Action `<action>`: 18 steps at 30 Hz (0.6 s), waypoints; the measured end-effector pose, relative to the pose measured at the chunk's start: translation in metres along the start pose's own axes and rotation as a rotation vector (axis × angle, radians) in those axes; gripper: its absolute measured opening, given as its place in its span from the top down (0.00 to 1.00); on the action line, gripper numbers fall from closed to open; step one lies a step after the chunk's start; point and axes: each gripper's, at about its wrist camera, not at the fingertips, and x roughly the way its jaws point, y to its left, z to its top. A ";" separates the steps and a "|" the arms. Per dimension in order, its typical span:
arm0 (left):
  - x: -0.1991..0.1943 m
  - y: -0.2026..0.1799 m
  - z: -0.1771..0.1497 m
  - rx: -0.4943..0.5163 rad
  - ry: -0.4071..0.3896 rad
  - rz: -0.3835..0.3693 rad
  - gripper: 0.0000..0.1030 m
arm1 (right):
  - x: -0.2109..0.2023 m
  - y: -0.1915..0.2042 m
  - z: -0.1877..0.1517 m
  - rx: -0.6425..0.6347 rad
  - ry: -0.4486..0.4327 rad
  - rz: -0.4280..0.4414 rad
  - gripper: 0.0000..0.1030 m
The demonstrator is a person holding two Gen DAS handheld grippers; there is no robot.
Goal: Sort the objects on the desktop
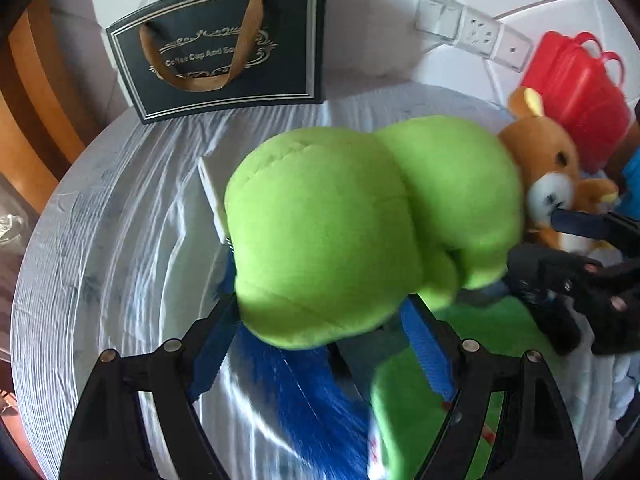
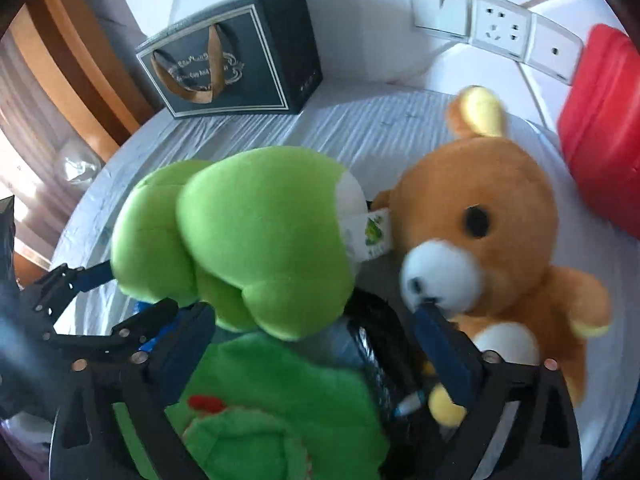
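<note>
**Ana:** At the centre of the left wrist view, the green plush (image 1: 360,220) sits between the blue pads of the left gripper (image 1: 324,344). Both pads press into its underside, so I read that tool as clamped on the toy, which looks lifted off the white cloth (image 1: 132,200).

**Ben:** And the other one?

**Ana:** From the right wrist view the right gripper (image 2: 316,340) stands spread wide and grips nothing. Its right finger (image 2: 436,332) is touching the snout of the brown bear (image 2: 488,232), which lies at about two o'clock from the green plush, with the toy's paper tag (image 2: 370,236) just beside the bear's head.

**Ben:** Where would these go?

**Ana:** I can't tell for sure. A dark gift bag (image 1: 224,44) stands at eleven o'clock by the wall and a red basket (image 1: 576,88) at one o'clock. Another darker green plush (image 2: 260,412) lies at six o'clock, under both tools.

**Ben:** So how to do it well?

**Ana:** My judgement: keep the left clamp steady, since soft stuffing can slip out. Carry the green plush clear of the bear before lowering it. For the right tool, I'd back the finger off the snout, then centre the open fingers around the bear's head or body so both pads bite evenly before closing.
</note>
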 end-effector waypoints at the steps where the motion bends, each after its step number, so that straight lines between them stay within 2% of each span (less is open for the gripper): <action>1: 0.003 0.003 0.001 -0.018 -0.001 -0.019 0.21 | 0.006 0.001 0.002 -0.005 0.007 0.001 0.00; 6: 0.011 0.004 0.005 -0.028 -0.006 -0.054 0.17 | 0.024 0.002 0.008 -0.007 0.016 0.013 0.00; 14: 0.029 -0.008 0.021 0.036 -0.002 -0.010 0.12 | 0.031 0.002 0.014 -0.009 0.011 0.021 0.00; 16: 0.035 -0.008 0.023 0.042 0.003 -0.003 0.12 | 0.031 0.001 0.015 -0.013 0.013 0.015 0.07; 18: 0.041 -0.007 0.025 0.045 0.013 -0.003 0.12 | 0.033 0.002 0.016 -0.022 0.017 0.015 0.08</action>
